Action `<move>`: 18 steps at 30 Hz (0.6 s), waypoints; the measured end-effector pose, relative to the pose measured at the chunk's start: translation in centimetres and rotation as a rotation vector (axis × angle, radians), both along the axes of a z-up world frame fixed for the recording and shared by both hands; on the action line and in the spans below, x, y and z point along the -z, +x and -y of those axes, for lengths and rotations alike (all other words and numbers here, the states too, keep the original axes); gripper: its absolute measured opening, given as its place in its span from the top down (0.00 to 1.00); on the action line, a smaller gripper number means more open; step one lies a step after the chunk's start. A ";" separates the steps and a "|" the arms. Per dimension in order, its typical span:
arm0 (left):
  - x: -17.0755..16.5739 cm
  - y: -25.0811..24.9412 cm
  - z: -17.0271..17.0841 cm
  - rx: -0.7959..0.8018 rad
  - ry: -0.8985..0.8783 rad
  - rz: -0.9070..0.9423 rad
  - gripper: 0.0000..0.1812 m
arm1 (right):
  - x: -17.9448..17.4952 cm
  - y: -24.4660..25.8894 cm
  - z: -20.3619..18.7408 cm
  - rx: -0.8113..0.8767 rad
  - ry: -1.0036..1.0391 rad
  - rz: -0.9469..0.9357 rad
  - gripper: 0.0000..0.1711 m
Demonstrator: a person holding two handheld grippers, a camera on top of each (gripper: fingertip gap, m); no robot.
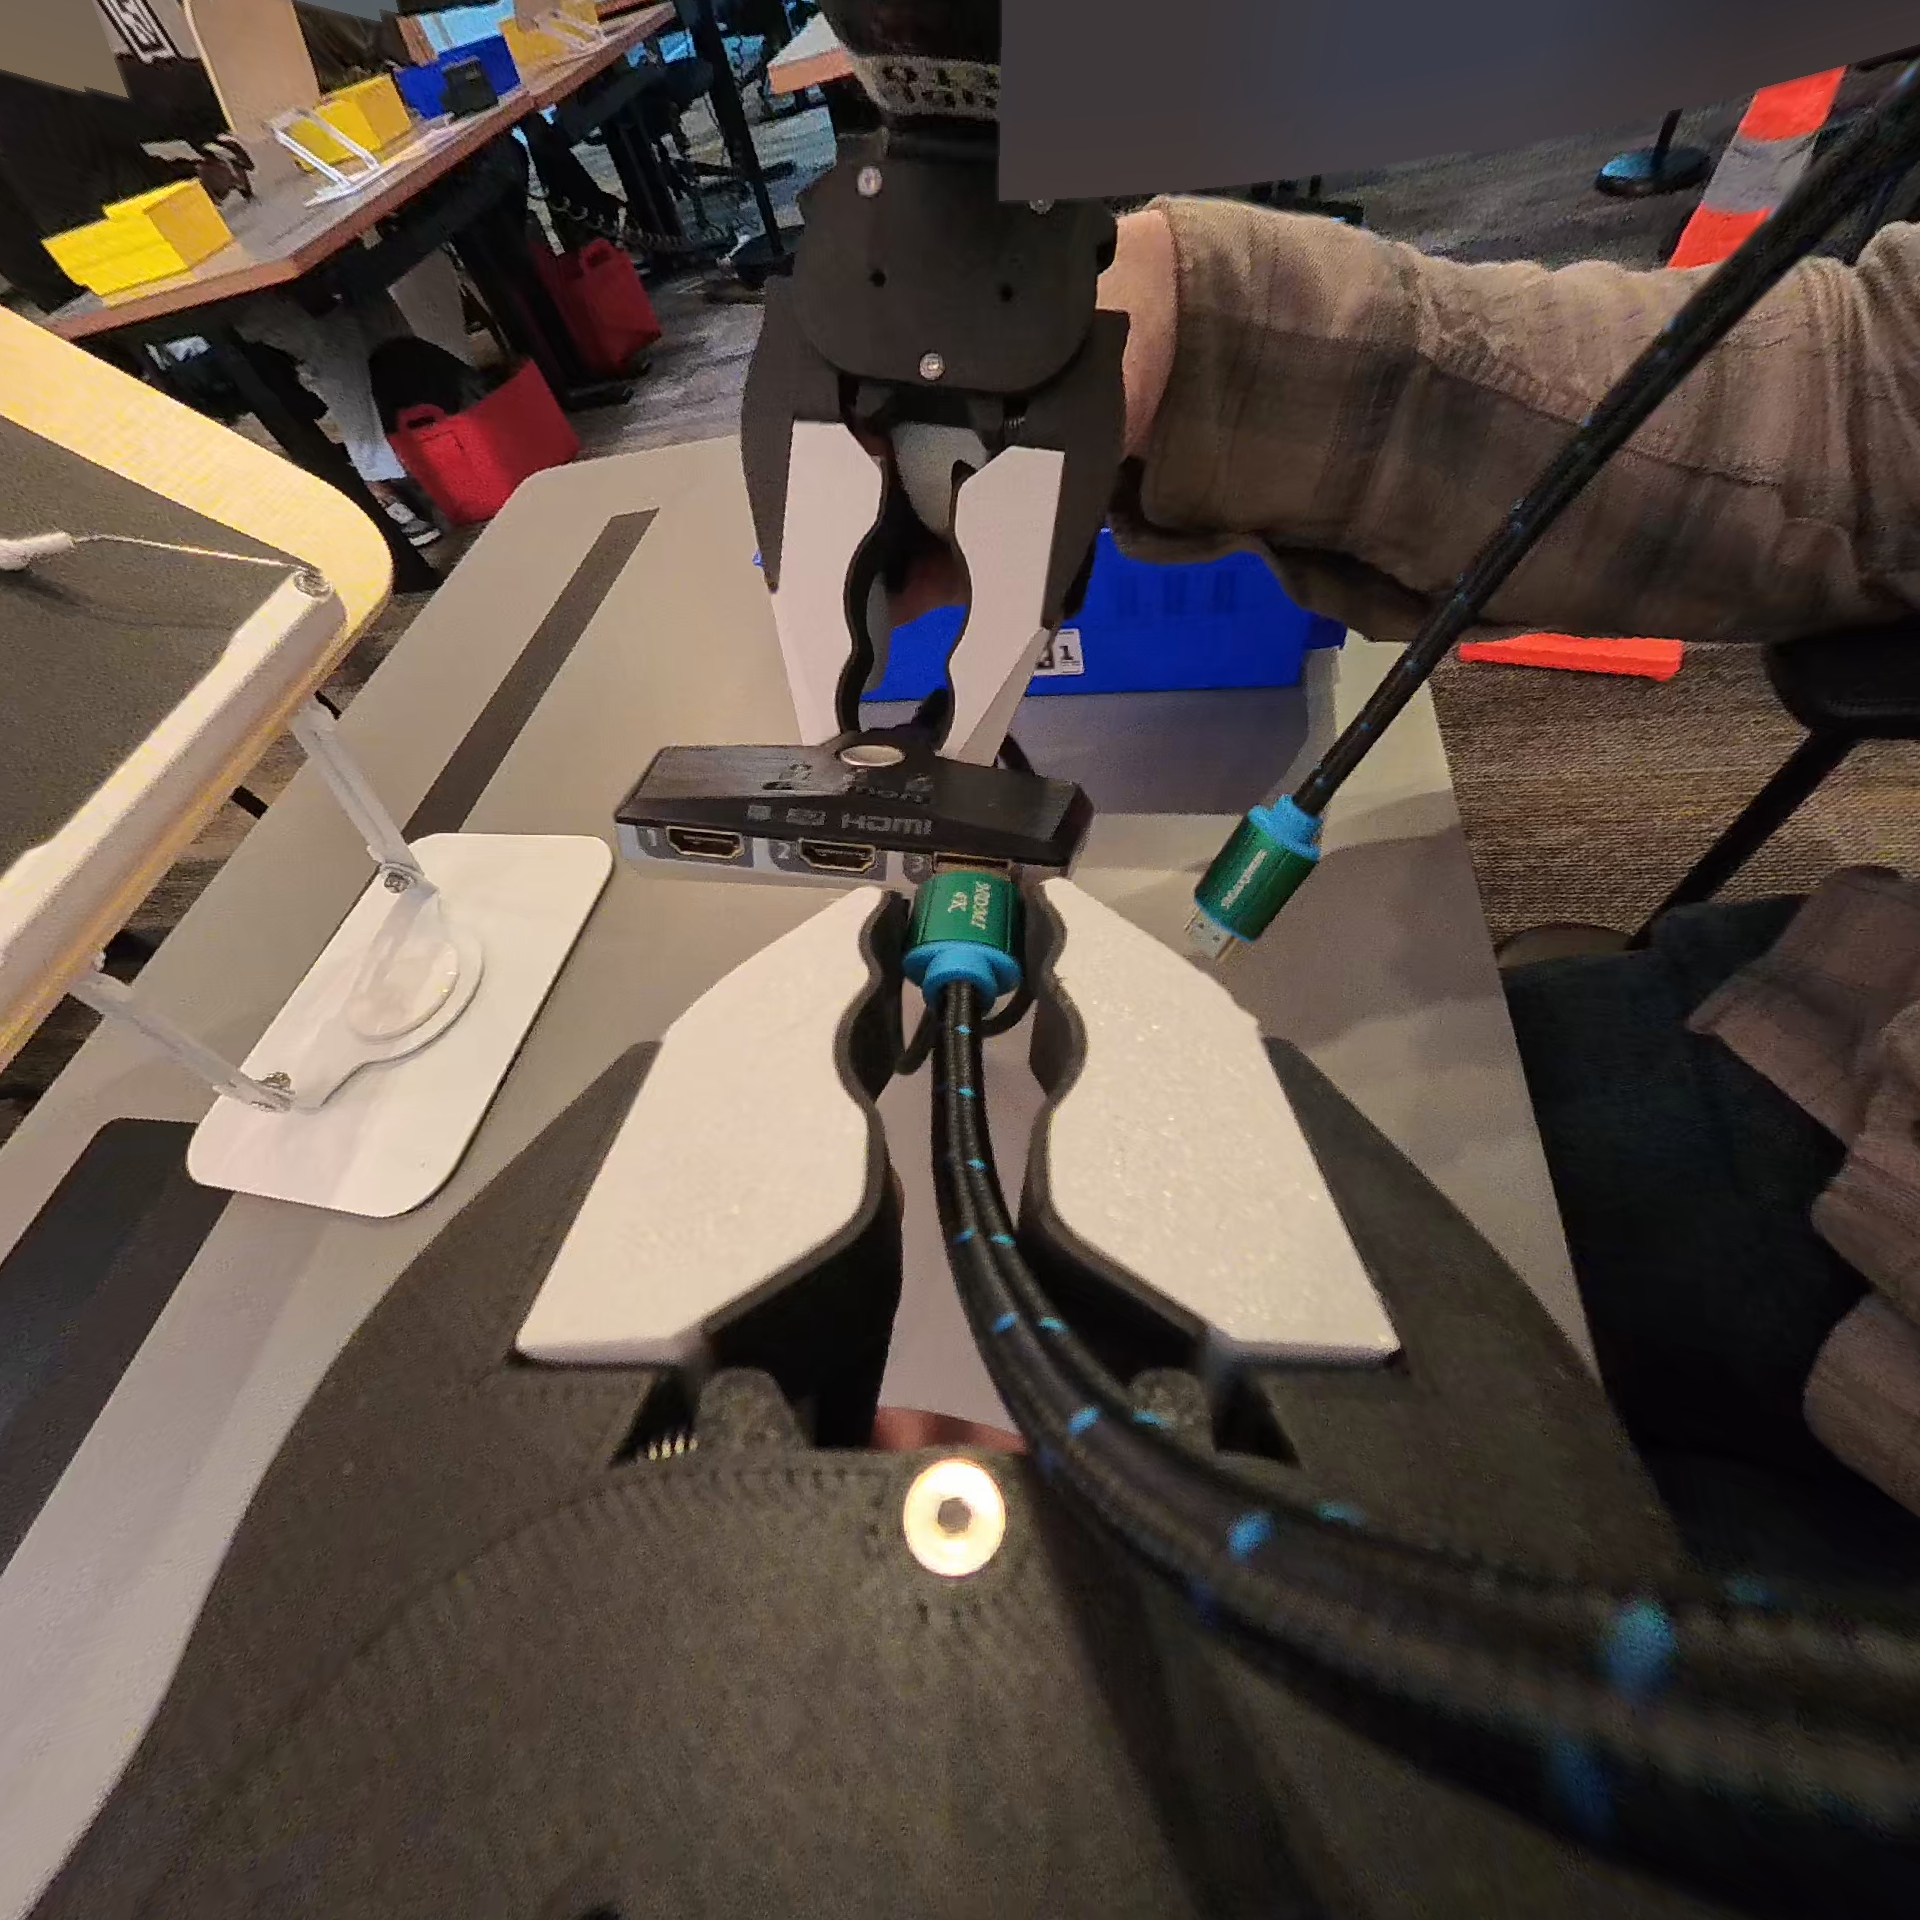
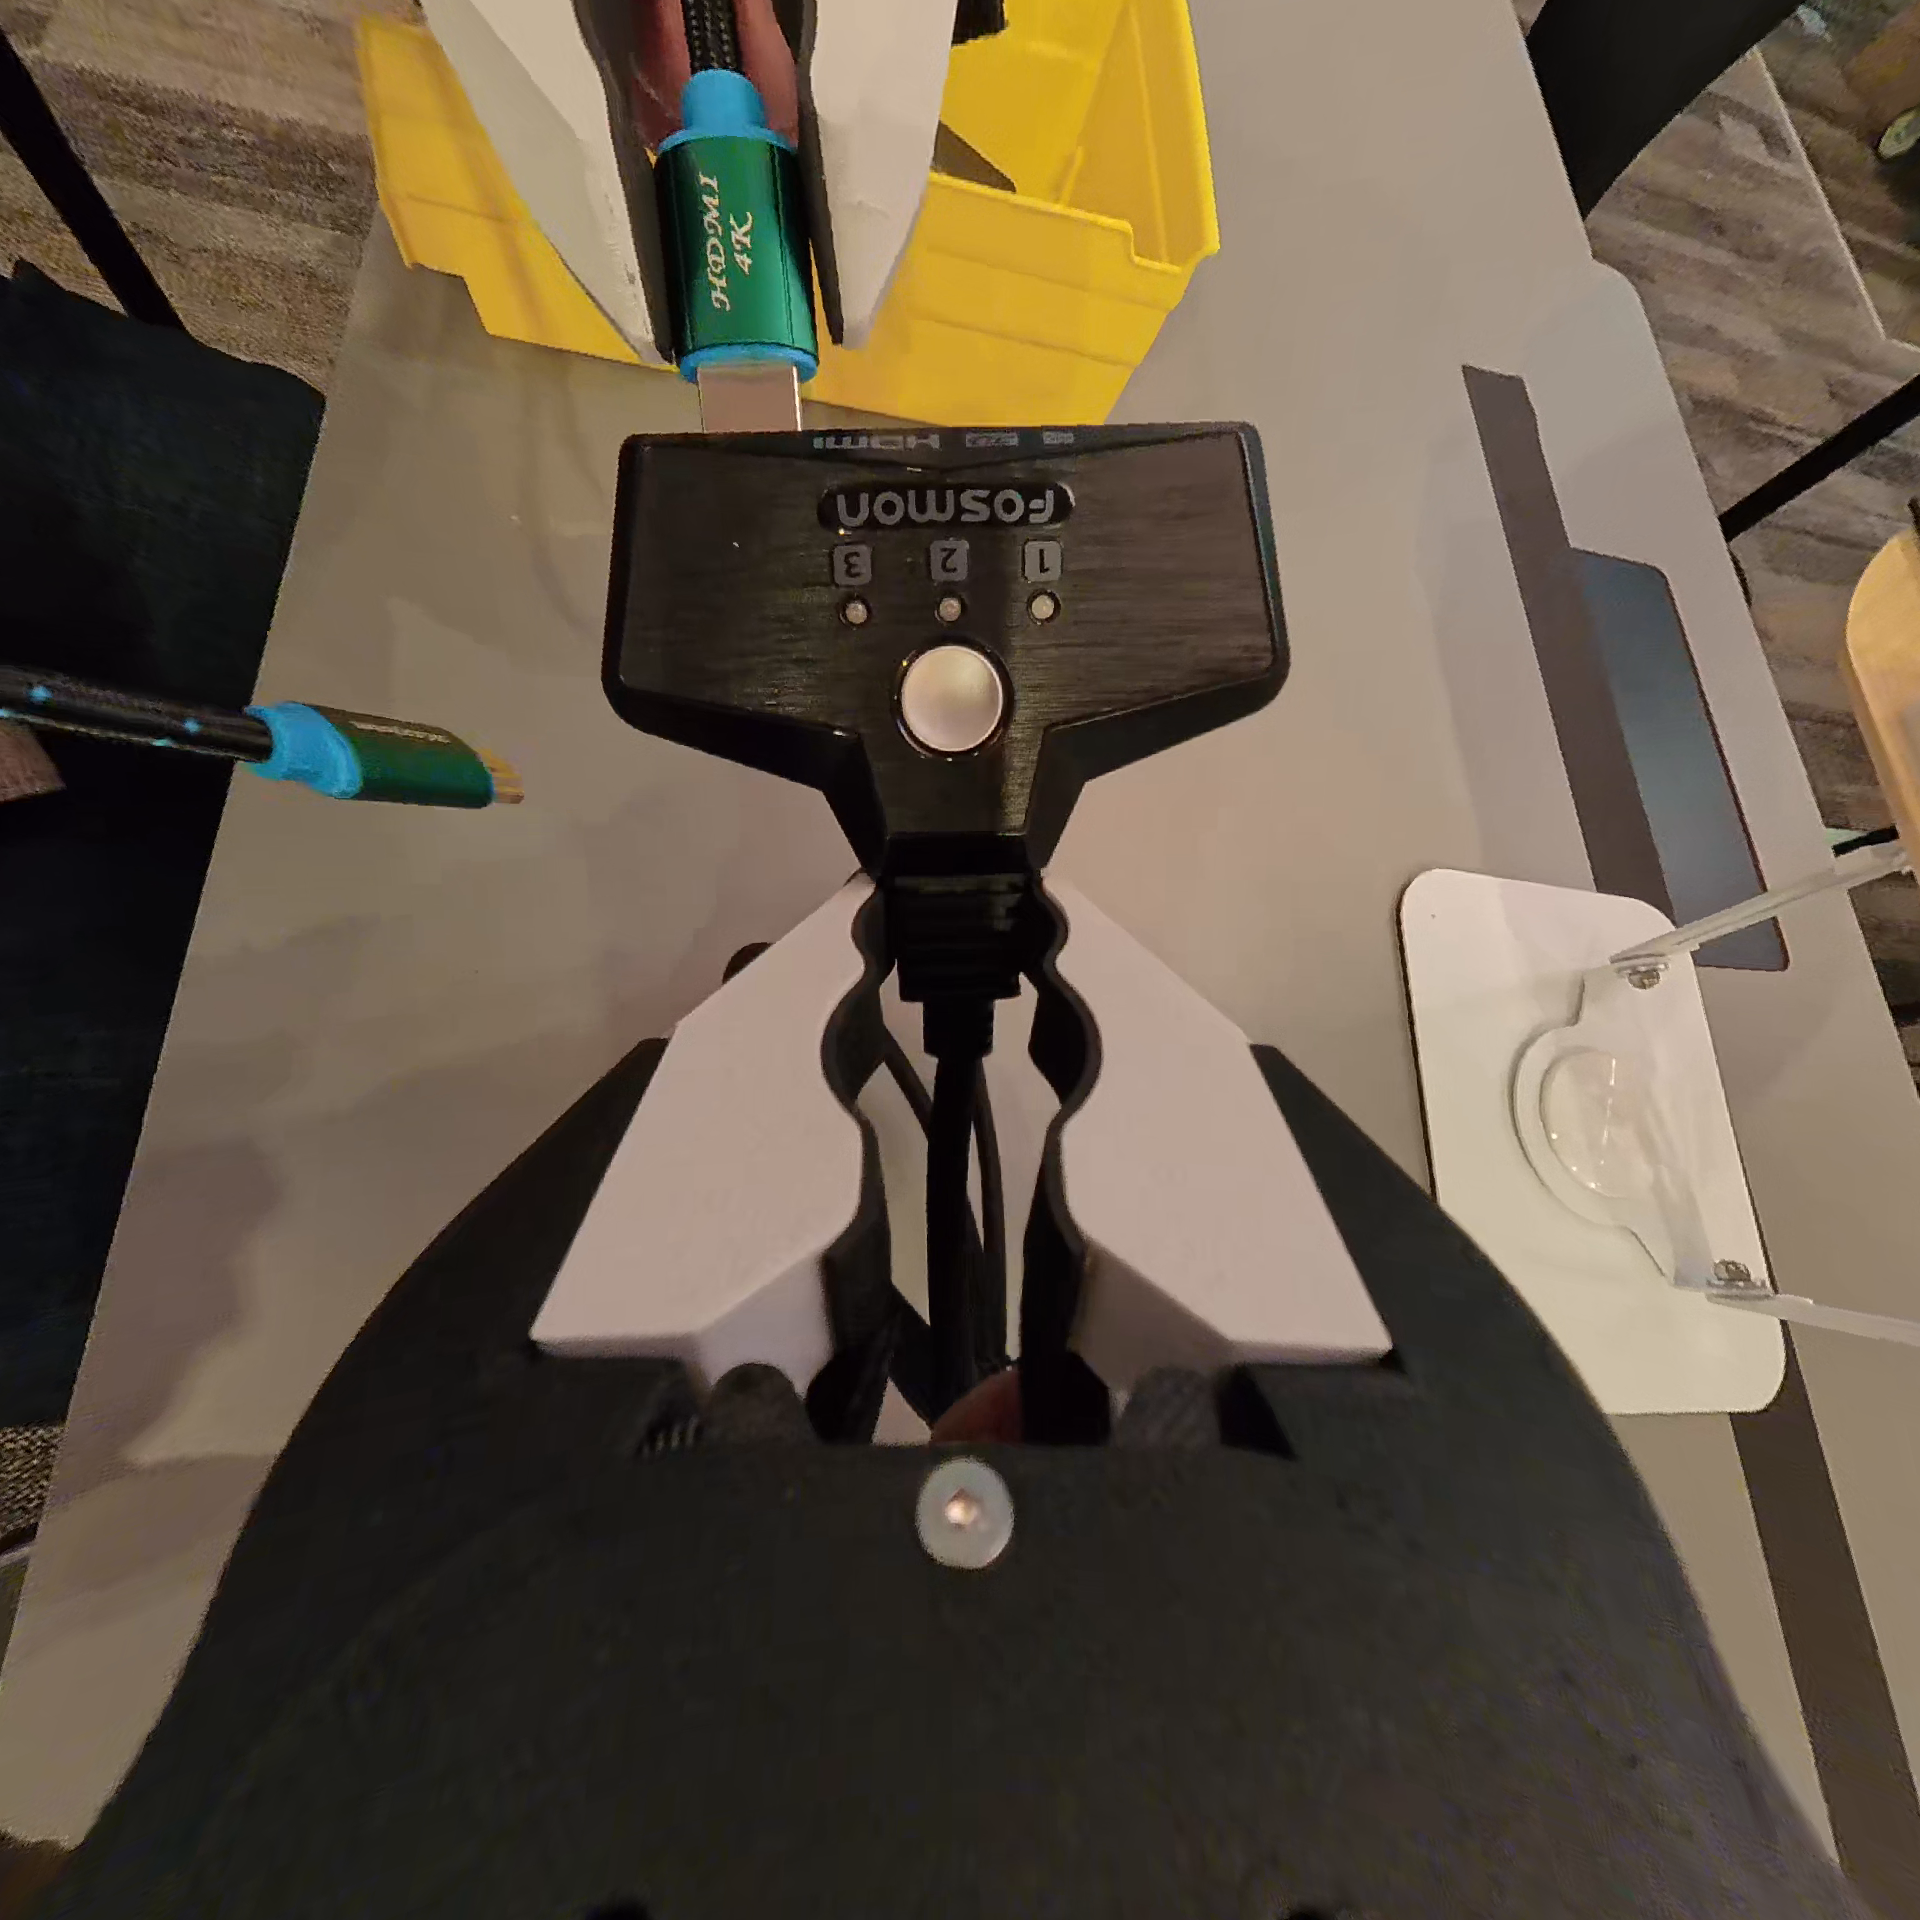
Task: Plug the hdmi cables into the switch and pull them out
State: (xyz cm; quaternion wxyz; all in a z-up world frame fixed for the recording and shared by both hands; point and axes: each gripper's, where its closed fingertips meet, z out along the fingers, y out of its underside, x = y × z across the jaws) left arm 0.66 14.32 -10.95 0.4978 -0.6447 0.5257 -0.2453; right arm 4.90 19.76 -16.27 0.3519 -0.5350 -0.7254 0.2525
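The plug [image 1: 961,914] sits partly in the outermost port of the switch [image 1: 852,805], its metal tip showing; whether it goes in or comes out I cannot tell. Judged from this, keep it straight along the port and avoid twisting. The left gripper [image 1: 961,935] has narrow jaws clamped on the plug. The right gripper [image 2: 961,925] pinches the switch's own black lead [image 2: 961,925], steadying it on the tabletop [image 2: 1351,623]. A second plug [image 2: 416,764] hangs free left of the right jaws.

The switch [image 2: 945,623] lies on the table [image 2: 1351,520], the bin [image 2: 1039,291] behind it.
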 end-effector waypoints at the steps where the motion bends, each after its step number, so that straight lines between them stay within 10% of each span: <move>1: -0.2 0.0 0.1 0.001 -0.004 0.006 0.88 | -0.1 0.0 0.1 -0.006 -0.008 -0.009 0.88; 18: -0.7 0.4 0.4 -0.021 -0.014 -0.043 0.88 | -0.6 -0.1 0.2 -0.017 0.020 -0.034 0.88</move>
